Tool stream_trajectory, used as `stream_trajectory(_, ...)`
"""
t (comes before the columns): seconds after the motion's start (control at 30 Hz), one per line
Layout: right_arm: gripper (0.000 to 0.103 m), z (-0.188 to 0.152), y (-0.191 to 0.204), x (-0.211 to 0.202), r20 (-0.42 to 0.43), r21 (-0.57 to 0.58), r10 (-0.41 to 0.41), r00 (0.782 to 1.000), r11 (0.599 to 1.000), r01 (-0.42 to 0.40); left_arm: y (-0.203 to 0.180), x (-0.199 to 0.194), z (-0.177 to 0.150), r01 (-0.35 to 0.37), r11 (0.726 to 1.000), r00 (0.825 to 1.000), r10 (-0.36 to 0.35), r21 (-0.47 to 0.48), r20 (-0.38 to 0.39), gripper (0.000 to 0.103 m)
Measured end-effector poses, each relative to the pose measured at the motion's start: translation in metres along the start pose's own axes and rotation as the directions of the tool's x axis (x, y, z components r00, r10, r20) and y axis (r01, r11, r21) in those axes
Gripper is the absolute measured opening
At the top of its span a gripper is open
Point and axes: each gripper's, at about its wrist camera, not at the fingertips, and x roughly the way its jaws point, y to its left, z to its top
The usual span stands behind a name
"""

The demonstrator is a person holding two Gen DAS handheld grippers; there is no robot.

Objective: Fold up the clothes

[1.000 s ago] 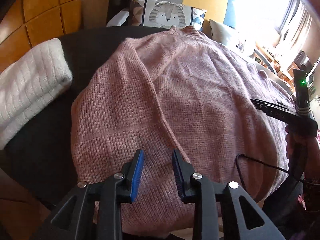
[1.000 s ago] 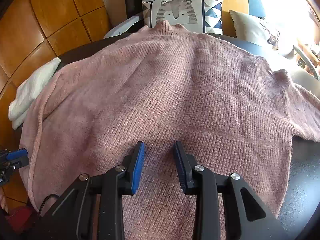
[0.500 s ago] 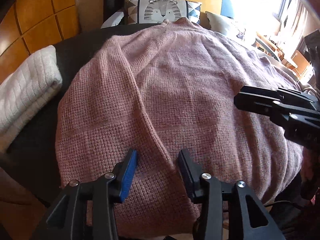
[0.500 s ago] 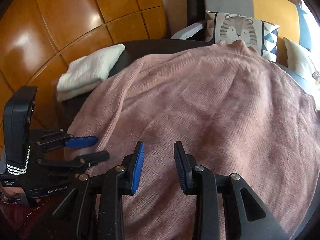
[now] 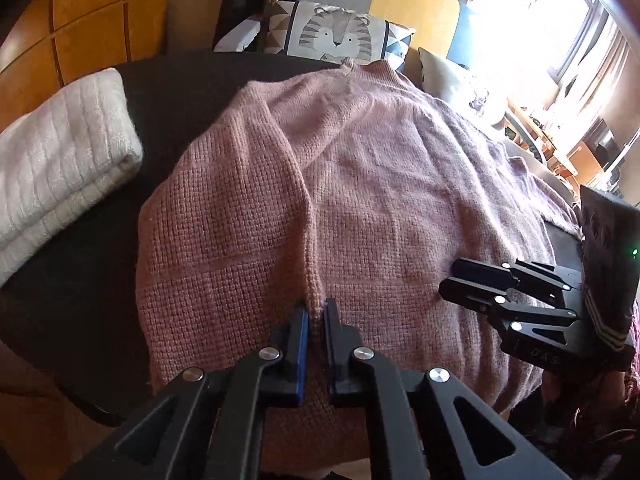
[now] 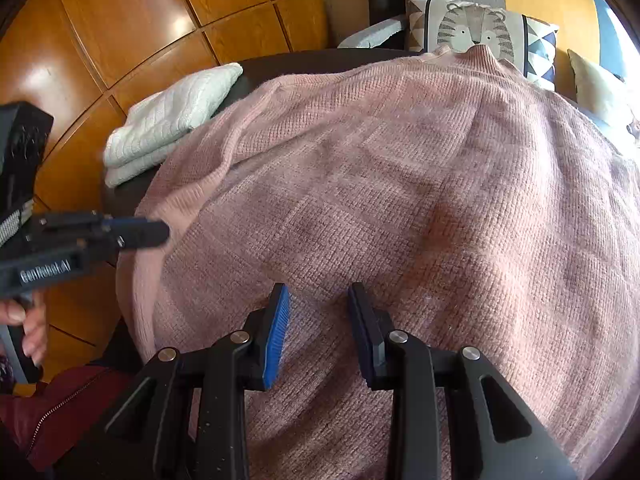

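Observation:
A pink knitted sweater (image 5: 400, 200) lies spread over a dark round table (image 5: 80, 280), collar at the far side. Its left sleeve is folded down along the body. My left gripper (image 5: 316, 310) is shut on the end of that sleeve near the hem. In the right wrist view the left gripper (image 6: 156, 232) shows at the left edge of the sweater (image 6: 420, 200), blurred. My right gripper (image 6: 318, 288) stands open over the lower body of the sweater with nothing between its fingers. It also shows from the left wrist view as the right gripper (image 5: 450, 278), just above the knit.
A folded white knit (image 5: 60, 152) lies on the table's left part, also the white knit (image 6: 172, 120). Beyond the table (image 6: 280, 60) stands a tiger cushion (image 5: 336, 36) on a sofa. Orange wooden flooring (image 6: 120, 20) lies to the left. A person's hand (image 6: 32, 328) holds the left tool.
The left gripper has closed on the end of the folded sleeve. The right gripper has turned left and moved in close beside the left one, still open.

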Motion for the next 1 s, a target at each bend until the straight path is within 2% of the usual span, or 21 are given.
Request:
stream_trajectory(0.17,0.034,0.001,-0.001,0.000,-0.004,0.002,0.002,1.000,1.000,-0.002,0.022,-0.025,0.023,-0.004,1.000,0.998,0.005,-0.018,0.059,0.006)
stream_trajectory(0.3,0.034,0.000,-0.002,0.000,-0.005,0.006,0.005,1.000,1.000,-0.005,0.050,-0.041,0.055,-0.049,0.998,0.993,0.053,-0.040,0.108,0.006)
stream_trajectory(0.5,0.034,-0.002,-0.002,-0.001,-0.008,0.004,0.000,1.000,1.000,0.000,0.100,-0.072,0.093,-0.180,0.984,0.974,0.178,0.005,0.137,0.006)
stream_trajectory(0.57,0.034,-0.001,-0.002,0.000,-0.010,0.002,-0.003,1.000,1.000,0.003,0.112,-0.076,0.103,-0.216,0.976,0.968,0.213,0.014,0.137,0.006)
stream_trajectory(0.63,0.034,-0.001,-0.002,0.000,-0.014,0.001,-0.006,1.000,1.000,0.006,0.121,-0.081,0.113,-0.223,0.974,0.966,0.217,0.031,0.141,0.006)
stream_trajectory(0.8,0.034,0.001,0.000,0.002,-0.025,-0.007,-0.017,1.000,1.000,0.016,0.129,-0.085,0.140,-0.290,0.950,0.949,0.269,0.115,0.166,0.006)
stream_trajectory(1.0,0.034,0.001,-0.003,0.002,-0.031,0.008,-0.011,0.999,1.000,0.011,0.153,-0.078,0.175,-0.346,0.932,0.932,0.329,0.108,0.150,0.006)
